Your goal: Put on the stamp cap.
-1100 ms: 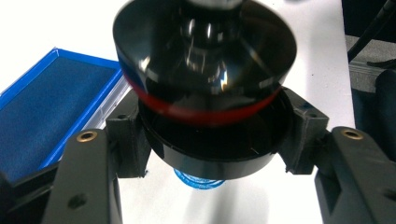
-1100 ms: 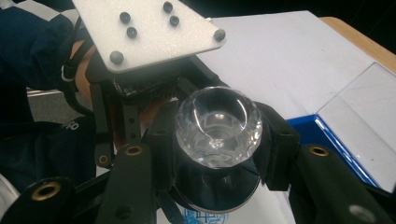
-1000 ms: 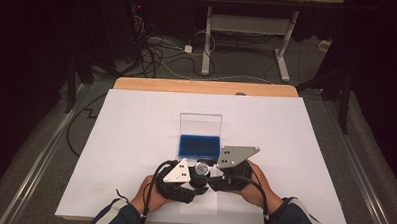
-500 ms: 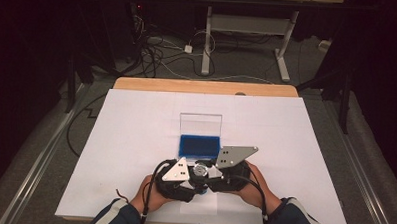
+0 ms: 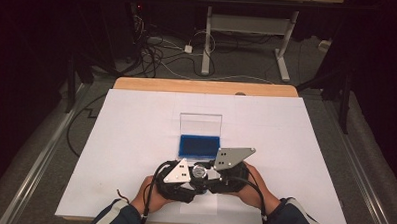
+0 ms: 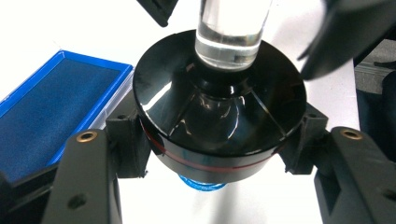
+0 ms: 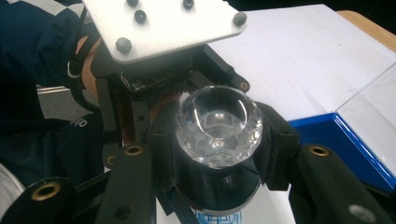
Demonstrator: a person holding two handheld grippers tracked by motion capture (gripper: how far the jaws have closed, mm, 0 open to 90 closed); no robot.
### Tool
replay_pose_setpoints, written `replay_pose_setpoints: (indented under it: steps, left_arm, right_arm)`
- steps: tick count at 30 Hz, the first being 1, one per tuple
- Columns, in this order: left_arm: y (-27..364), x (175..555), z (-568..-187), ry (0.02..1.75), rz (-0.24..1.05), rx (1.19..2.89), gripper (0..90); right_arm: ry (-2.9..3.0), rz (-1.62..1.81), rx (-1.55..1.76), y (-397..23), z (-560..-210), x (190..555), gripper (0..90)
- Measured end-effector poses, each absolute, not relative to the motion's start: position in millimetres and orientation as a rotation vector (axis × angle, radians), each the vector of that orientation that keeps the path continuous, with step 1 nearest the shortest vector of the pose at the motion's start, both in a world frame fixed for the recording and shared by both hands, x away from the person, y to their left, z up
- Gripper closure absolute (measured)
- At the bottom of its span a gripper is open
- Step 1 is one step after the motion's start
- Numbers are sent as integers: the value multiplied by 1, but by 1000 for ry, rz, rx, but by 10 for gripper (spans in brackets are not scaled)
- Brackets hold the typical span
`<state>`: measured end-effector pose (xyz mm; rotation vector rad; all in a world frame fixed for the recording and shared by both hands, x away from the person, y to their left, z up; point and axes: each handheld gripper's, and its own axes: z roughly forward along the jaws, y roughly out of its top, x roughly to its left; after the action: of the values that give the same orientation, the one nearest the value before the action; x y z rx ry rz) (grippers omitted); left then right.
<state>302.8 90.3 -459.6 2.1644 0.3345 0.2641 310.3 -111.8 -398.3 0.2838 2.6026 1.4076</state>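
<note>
A black round piece [image 6: 219, 116] with a clear glass-like handle [image 6: 231, 28] is held just above the white table sheet, near its front edge. My left gripper [image 6: 219, 154] is shut on the black body, one pad on each side. My right gripper [image 7: 217, 163] faces it and is shut on the same piece, with the faceted clear knob [image 7: 217, 126] pointing at its camera. In the high view the two grippers [image 5: 186, 179] [image 5: 219, 175] meet tip to tip around the piece [image 5: 200, 172]. A blue printed mark [image 7: 219, 217] lies on the sheet under it.
An open blue-lined case [image 5: 199, 146] with its clear lid [image 5: 201, 123] upright stands just beyond the grippers. The white sheet [image 5: 125, 139] covers a wooden table [image 5: 202, 86]. Cables and desk legs [image 5: 209, 37] lie on the floor behind.
</note>
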Motion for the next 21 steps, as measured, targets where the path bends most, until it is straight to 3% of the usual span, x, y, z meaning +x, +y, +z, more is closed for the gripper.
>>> replay_pose_setpoints:
  steps: [21]
  left_arm:
    - [92,303,-462,322,282,2193,361]
  right_arm:
    - [2653,1426,332,-115,-403,316,567]
